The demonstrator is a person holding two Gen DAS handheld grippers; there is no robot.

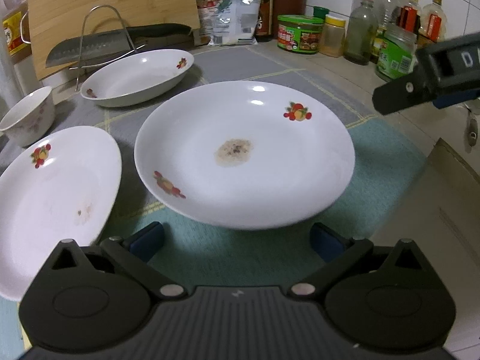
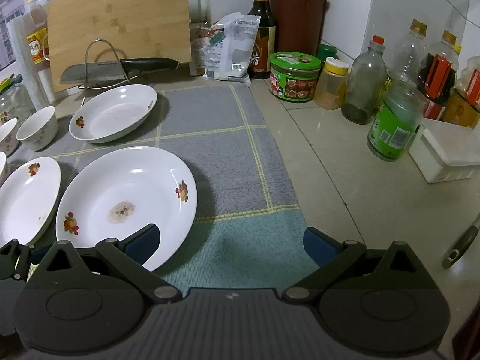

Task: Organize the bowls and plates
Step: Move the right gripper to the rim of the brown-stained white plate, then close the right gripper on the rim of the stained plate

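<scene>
A white round plate [image 1: 244, 153] with two small fruit motifs on its inner wall and a brownish dried stain with dark specks at its centre is seen on the grey and teal checked cloth [image 1: 264, 258], directly ahead of the left gripper [image 1: 237, 241]. The left gripper's blue-padded fingers [image 1: 147, 241] are spread wide, with nothing between them; the near rim of the plate lies just beyond the fingertips. To the left of it, a second white plate [image 1: 54, 198] of the same pattern is placed close beside it, faintly smeared near its middle. Farther back on the cloth an oval white dish [image 1: 138, 76] with matching fruit marks is set, and a small white bowl [image 1: 28, 115] with a pale floral print stands at the left. The right gripper [image 2: 229, 244] is likewise held wide open and empty above the teal part of the cloth, its left finger overlapping the stained plate's near edge in the right wrist view. Behind the dishes a cleaver [image 2: 102, 72] is kept in a wire rack before a bamboo cutting board [image 2: 120, 24], and bottles and jars [image 2: 366, 84] are lined along the tiled wall.
</scene>
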